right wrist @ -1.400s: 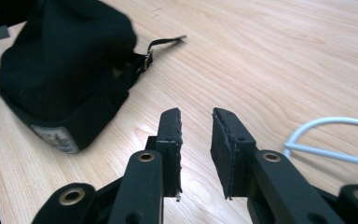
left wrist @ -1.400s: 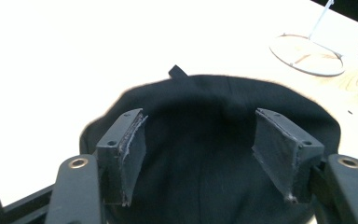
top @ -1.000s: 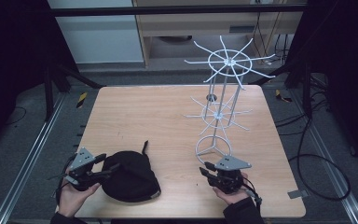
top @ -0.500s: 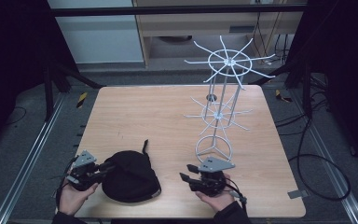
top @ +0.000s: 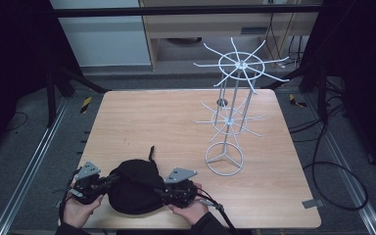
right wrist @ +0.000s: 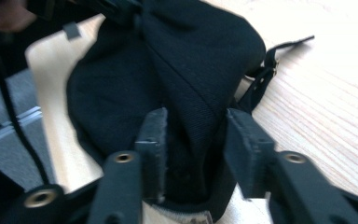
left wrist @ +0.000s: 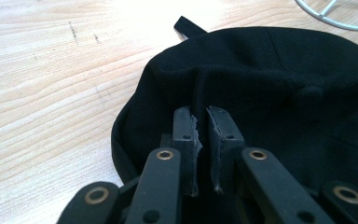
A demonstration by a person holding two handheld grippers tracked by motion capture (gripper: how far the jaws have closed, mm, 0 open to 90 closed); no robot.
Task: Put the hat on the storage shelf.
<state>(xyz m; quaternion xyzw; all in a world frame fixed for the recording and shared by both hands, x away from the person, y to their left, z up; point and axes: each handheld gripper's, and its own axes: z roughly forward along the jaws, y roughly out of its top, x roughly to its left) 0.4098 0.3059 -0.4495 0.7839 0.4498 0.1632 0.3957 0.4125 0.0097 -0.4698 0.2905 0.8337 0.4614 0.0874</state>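
A black cap lies at the table's near edge, its strap pointing away. My left gripper holds the cap's left side; in the left gripper view its jaws are pinched on a fold of the cap, the gripper shut. My right gripper is at the cap's right side. In the right gripper view the gripper stands open with the cap's fabric bunched between the jaws. A white wire rack stands at the right.
The rack's ring base sits just beyond my right hand. The wooden table is bare at the middle and left. Its near edge runs just under both hands. Dark floor and metal rails surround the table.
My right gripper has moved left from beside the rack base to the cap's right edge. The left gripper has stayed on the cap's left side.
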